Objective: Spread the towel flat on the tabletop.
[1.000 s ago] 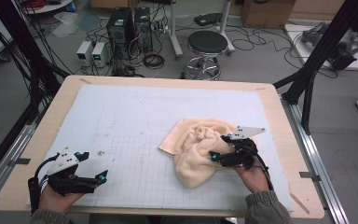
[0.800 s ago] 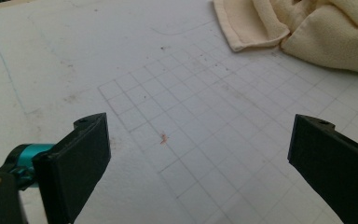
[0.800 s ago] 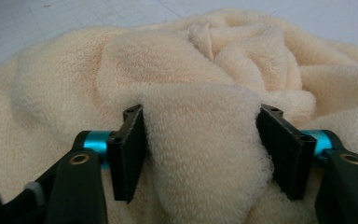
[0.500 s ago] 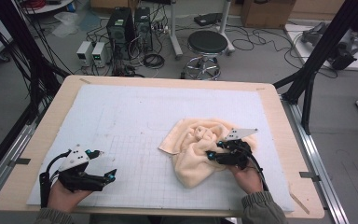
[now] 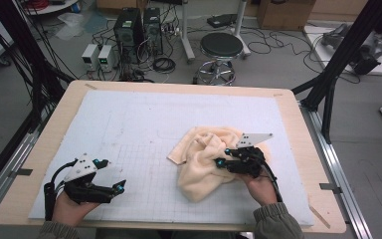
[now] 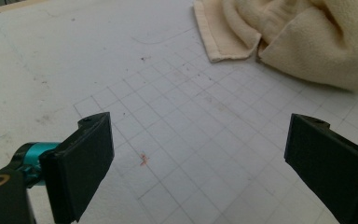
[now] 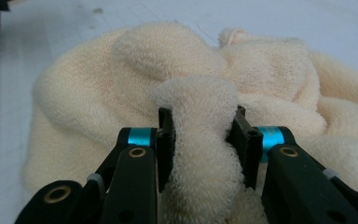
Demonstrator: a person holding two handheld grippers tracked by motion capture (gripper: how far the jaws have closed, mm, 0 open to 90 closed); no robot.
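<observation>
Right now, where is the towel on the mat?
In the high view the towel lies crumpled right of the mat's centre, a fold pinched in the right gripper.

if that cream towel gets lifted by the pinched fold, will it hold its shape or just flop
Probably flop: the towel lies crumpled in soft folds. The right tool, whose jaws have just been closing, bunches a fold, so it likely squashes easily. Its fuzzy pile should grip rather than slip.

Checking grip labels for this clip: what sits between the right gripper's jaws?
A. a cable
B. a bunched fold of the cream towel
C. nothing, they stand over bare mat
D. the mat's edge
B: in the right gripper view the right gripper pinches a raised fold of the cream towel.
</observation>
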